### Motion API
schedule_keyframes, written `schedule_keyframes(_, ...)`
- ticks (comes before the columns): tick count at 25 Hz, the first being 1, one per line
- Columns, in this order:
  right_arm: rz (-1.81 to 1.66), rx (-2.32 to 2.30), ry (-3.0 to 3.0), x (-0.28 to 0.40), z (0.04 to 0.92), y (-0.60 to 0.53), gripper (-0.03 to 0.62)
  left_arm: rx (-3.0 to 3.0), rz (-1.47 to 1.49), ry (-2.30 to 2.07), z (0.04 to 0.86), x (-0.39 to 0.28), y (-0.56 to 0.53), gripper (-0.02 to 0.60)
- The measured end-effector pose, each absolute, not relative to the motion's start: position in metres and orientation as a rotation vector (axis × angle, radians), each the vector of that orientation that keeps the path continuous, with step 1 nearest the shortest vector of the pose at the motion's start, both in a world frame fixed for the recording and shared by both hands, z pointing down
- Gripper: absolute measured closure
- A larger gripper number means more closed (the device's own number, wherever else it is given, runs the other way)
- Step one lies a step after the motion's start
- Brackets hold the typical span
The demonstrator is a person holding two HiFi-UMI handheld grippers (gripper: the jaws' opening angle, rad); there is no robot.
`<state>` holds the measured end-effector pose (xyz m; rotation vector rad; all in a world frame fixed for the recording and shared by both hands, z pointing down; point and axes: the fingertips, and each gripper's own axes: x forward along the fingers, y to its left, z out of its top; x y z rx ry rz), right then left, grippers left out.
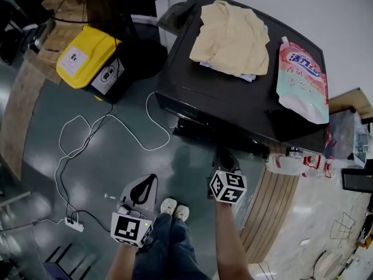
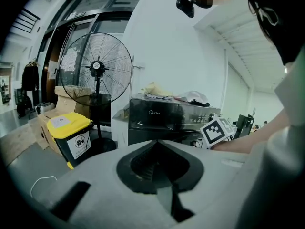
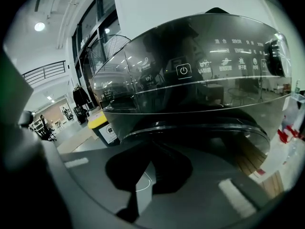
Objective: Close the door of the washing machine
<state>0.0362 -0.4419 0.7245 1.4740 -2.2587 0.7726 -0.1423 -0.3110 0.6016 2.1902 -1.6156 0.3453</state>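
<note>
1. While the person stands facing the front of the black washing machine, the right gripper reaches forward to its lower front edge. The left gripper hangs back over the grey floor, well apart from the machine.
2. Seen in the right gripper view, the right gripper has its jaws drawn together with nothing between them. Their tips sit close up under the curved rim of the door; contact cannot be made out in the dark.
3. Above that rim the glossy control panel fills the view, with a power symbol and a dial at its right end.
4. Whether the door is fully latched cannot be told from any view.
5. Seen in the left gripper view, the left gripper also has its jaws together and empty, pointing toward the washing machine in the distance.
6. On top of the machine lie a folded yellow garment and, beside it to the right, a detergent pouch.
7. Left of the machine stands a yellow-lidded bin, with a pedestal fan behind it.
8. A white cable loops across the floor to a power strip.
</note>
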Motion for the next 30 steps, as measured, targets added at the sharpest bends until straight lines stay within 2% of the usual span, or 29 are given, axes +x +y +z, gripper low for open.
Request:
schedule_keyframes(7, 0.754, 1.463, -2.291, 0.038, 0.717, -0.442, 0.582, 2.214, 0.34, -1.603, 0.598, -0.136, -0.313, 0.574)
schedule_keyframes(12, 0.686, 1.538, -2.335, 0.05, 0.678, -0.446, 0.581, 2.248, 0.327, -1.594, 0.587, -0.131, -0.318, 0.574)
schedule_keyframes(18, 0.522, 1.641, -2.419, 0.074, 0.59, -0.444, 0.58, 2.351, 0.289, -1.601, 0.544, -0.115, -0.341, 0.574)
schedule_keyframes(30, 0.201, 1.894, -2.584, 0.135, 0.393, -0.413, 0.58, 2.631, 0.101, -1.65, 0.395, -0.069, -0.38, 0.574)
